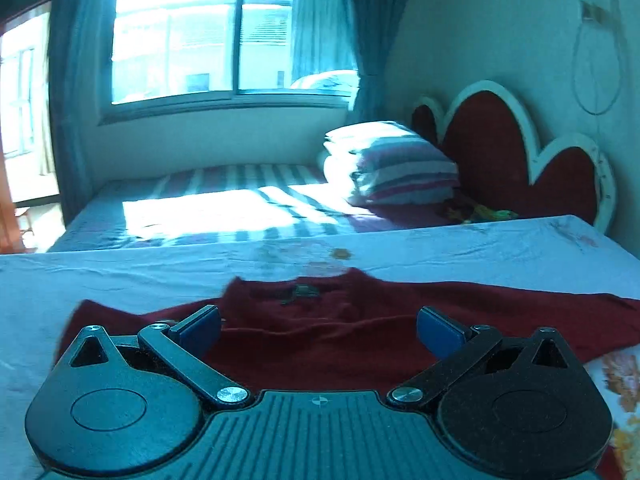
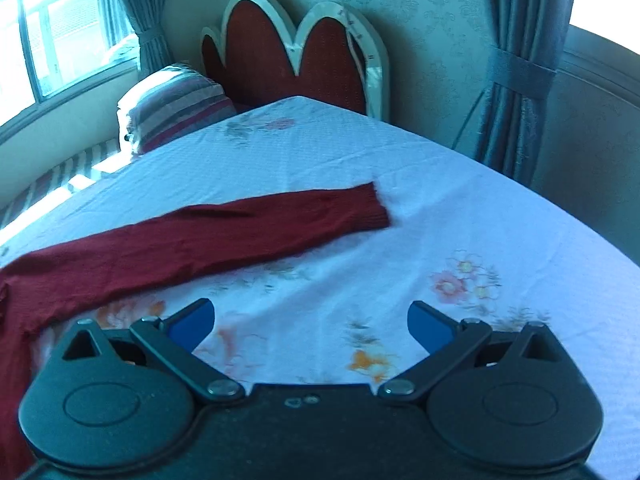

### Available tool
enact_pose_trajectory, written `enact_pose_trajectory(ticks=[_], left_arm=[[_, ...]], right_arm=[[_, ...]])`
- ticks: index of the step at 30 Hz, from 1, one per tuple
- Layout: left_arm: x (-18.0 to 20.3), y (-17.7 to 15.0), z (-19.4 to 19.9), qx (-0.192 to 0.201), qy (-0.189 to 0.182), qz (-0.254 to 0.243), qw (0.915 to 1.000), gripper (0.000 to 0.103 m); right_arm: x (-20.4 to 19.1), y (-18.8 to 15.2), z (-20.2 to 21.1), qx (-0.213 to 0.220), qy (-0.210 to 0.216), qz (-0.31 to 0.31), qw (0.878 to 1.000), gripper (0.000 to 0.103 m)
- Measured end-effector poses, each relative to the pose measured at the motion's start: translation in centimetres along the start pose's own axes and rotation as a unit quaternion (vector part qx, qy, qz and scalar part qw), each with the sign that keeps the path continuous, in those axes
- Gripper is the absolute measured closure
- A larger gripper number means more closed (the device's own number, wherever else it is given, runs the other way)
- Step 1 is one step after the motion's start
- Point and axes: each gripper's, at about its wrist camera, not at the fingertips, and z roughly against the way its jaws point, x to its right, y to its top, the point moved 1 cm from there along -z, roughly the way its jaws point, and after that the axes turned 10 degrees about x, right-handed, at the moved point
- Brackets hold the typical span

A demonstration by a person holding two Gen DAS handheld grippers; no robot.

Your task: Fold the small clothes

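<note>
A dark red knit sweater (image 1: 320, 328) lies flat on a table covered with a white floral cloth (image 1: 480, 248), neck opening away from me. My left gripper (image 1: 319, 330) is open and empty, just above the sweater's body. In the right wrist view one sleeve of the sweater (image 2: 224, 232) stretches out to the right, cuff near the table's middle. My right gripper (image 2: 311, 326) is open and empty over the bare floral cloth (image 2: 440, 208), in front of the sleeve and not touching it.
Behind the table is a bed with a striped sheet (image 1: 224, 208), a stack of striped pillows (image 1: 392, 164) and a red scalloped headboard (image 1: 504, 160). A window (image 1: 224, 36) and curtains are at the back; a curtain (image 2: 516, 72) hangs beyond the table's right edge.
</note>
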Motion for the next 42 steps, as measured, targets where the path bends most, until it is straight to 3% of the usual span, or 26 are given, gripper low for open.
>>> enact_pose_trajectory(ticks=[2,3,4,7,11,15,16,17,18,19,20,22,26,28,31,34,38,40,42], left_arm=[[-5.8,-0.6,-0.3,-0.019,0.084,-0.001,0.9963,0.0],[-8.0,-0.8,-0.3,-0.03,0.111,0.008,0.9933,0.0],[-10.8,-1.2,-0.2,-0.041,0.13,0.026,0.9903,0.0],[-16.4,-2.6,-0.4,-0.077,0.168,0.056,0.9812,0.0],[-19.6,-4.4,-0.5,-0.092,0.168,0.06,0.9797,0.0],[-20.0,-5.0,-1.7,-0.1,0.154,0.052,0.9817,0.0],[-20.0,-5.2,-2.1,-0.103,0.153,0.05,0.9816,0.0],[-20.0,-5.4,-2.6,-0.108,0.15,0.049,0.9815,0.0],[-19.8,-5.4,-3.0,-0.113,0.149,0.047,0.9813,0.0],[-19.7,-5.5,-3.2,-0.114,0.147,0.046,0.9814,0.0],[-19.6,-5.5,-3.3,-0.115,0.144,0.045,0.9818,0.0],[-19.4,-5.4,-3.3,-0.109,0.138,0.044,0.9834,0.0],[-18.8,-5.6,-4.1,-0.121,0.133,0.021,0.9834,0.0],[-18.7,-5.6,-4.5,-0.123,0.133,0.022,0.9832,0.0],[-18.7,-4.4,-4.5,-0.092,0.139,0.03,0.9856,0.0],[-18.9,-3.3,-5.9,-0.082,0.156,0.031,0.9839,0.0],[-18.9,-4.3,-10.0,-0.13,0.163,0.005,0.9779,0.0],[-19.2,-3.4,-9.7,-0.122,0.17,0.024,0.9776,0.0],[-18.9,-2.6,-8.8,-0.088,0.177,0.016,0.9801,0.0]], right_arm=[[-4.0,0.4,-0.5,0.002,0.055,-0.007,0.998,0.007],[-6.1,0.5,-0.8,-0.001,0.082,-0.009,0.997,0.015],[-8.8,0.7,-1.4,-0.007,0.122,-0.016,0.992,0.026],[-16.1,0.4,-3.5,-0.052,0.224,-0.046,0.972,0.033],[-25.1,-1.5,-6.3,-0.116,0.296,-0.035,0.948,0.034],[-29.3,-3.9,-9.5,-0.194,0.307,-0.072,0.929,0.038],[-29.7,-4.2,-9.2,-0.184,0.308,-0.085,0.93,0.039],[-30.1,-4.2,-9.2,-0.184,0.305,-0.085,0.931,0.043],[-30.4,-4.1,-9.2,-0.181,0.302,-0.083,0.932,0.065],[-30.6,-4.0,-9.2,-0.179,0.301,-0.078,0.933,0.094],[-30.8,-4.1,-9.3,-0.181,0.296,-0.07,0.935,0.097],[-30.8,-3.9,-9.0,-0.164,0.291,-0.058,0.941,0.097],[-29.3,-2.2,-6.8,-0.087,0.282,-0.039,0.955,0.097],[-29.1,-2.4,-7.5,-0.095,0.275,-0.028,0.956,0.097],[-29.1,-3.0,-8.7,-0.111,0.26,-0.025,0.959,0.097],[-28.8,-3.0,-8.6,-0.099,0.257,-0.024,0.961,0.097],[-29.0,-4.0,-9.4,-0.122,0.251,-0.003,0.96,0.094],[-28.7,-3.8,-9.1,-0.109,0.244,-0.003,0.964,0.079],[-28.0,-2.7,-8.0,-0.069,0.241,-0.006,0.968,0.079]])
